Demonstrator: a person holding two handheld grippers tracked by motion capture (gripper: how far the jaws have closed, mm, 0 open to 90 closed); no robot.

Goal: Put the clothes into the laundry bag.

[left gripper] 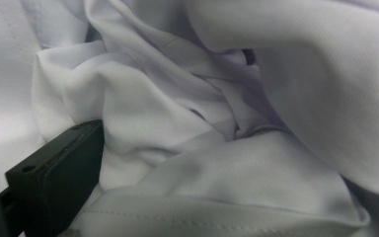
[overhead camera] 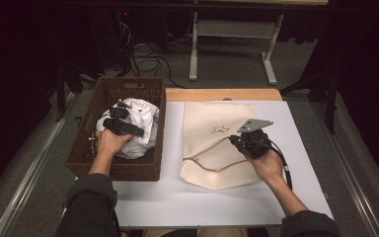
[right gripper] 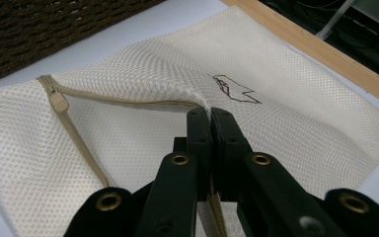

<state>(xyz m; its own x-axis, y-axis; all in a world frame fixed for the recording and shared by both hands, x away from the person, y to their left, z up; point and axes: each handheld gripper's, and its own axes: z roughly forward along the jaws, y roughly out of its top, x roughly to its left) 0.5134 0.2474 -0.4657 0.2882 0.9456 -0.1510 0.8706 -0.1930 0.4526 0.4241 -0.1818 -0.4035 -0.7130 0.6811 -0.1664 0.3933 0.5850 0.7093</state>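
Observation:
A crumpled white garment (overhead camera: 142, 118) (left gripper: 227, 89) lies in the dark wicker basket (overhead camera: 128, 85). My left gripper (overhead camera: 122, 124) is pressed down into it. Its one visible black finger (left gripper: 54, 173) stands far to the left, with cloth folds lying over the gap and the other jaw hidden. A cream mesh laundry bag (overhead camera: 212, 123) (right gripper: 301, 123) lies flat on the white table. My right gripper (overhead camera: 238, 141) (right gripper: 209, 114) is shut on the bag's upper layer at the zipper edge, lifting it a little. The zipper pull (right gripper: 57, 101) sits at the opening's far end.
The basket's woven wall (right gripper: 54, 34) is just left of the bag. The white tabletop (overhead camera: 202, 202) has a wooden strip (overhead camera: 222, 94) at its far edge. Beyond it are a table frame (overhead camera: 232, 44) and cables (overhead camera: 148, 61) on the floor.

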